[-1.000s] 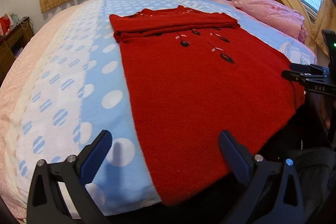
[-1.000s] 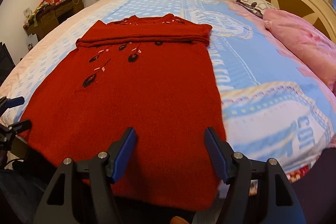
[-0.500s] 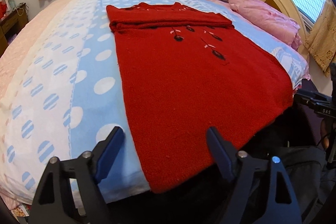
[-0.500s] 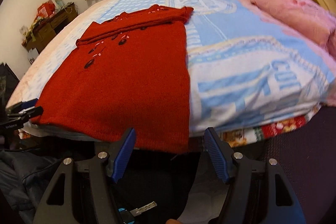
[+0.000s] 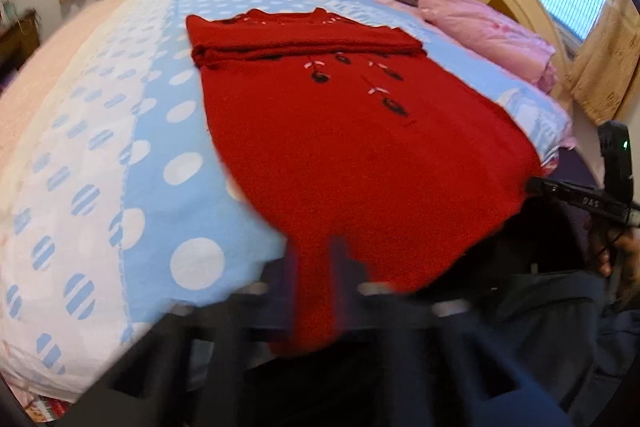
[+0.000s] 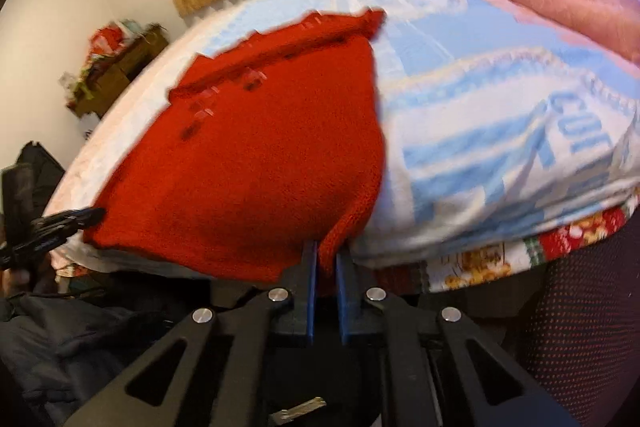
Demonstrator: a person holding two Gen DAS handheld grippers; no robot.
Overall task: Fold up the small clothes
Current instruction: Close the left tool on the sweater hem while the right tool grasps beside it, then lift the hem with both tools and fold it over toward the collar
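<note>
Right wrist view: right gripper (image 6: 326,259) pinches the sweater (image 6: 256,155) hem, left gripper (image 5: 316,267) blurry but seemingly clamped too, ready to fold upward.

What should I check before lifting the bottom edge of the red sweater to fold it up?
1. Right gripper closed on the hem of the sweater: ok.
2. Left gripper closed on the hem: looks so, but blurred, cannot tell.
3. Each gripper at its own bottom corner: ok.
4. Sleeves folded across the top: ok.
5. Sweater body flat on the bed: ok.
6. Grip catches only the sweater, not the bedsheet: cannot tell.
</note>
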